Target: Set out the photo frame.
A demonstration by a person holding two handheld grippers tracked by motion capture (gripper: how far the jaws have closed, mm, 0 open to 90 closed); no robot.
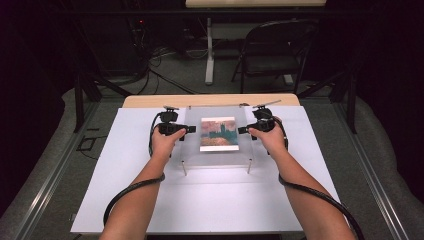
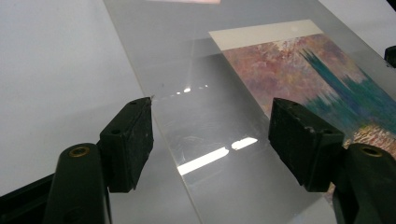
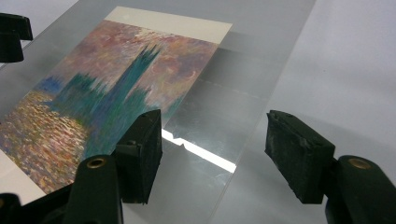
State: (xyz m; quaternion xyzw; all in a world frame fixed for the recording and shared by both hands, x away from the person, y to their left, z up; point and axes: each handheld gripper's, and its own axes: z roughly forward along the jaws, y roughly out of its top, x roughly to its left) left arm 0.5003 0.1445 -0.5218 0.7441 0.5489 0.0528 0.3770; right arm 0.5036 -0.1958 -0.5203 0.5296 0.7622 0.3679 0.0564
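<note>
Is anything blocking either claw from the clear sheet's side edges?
Nothing visible. The left claw and right claw sit open at opposite edges of the clear sheet, each straddling its edge in its own gripper view. The painting print lies mid-sheet, apart from both edges.

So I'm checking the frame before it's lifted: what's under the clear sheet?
Under the clear sheet lies a painted print, plainly visible through it. Four short posts hold the sheet up.

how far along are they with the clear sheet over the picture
Done: the clear sheet lies over the picture, with metal posts at its front corners. In hand: the left gripper and right gripper flank its side edges, jaws open, nothing gripped. Left: closing on the edges and moving it.
</note>
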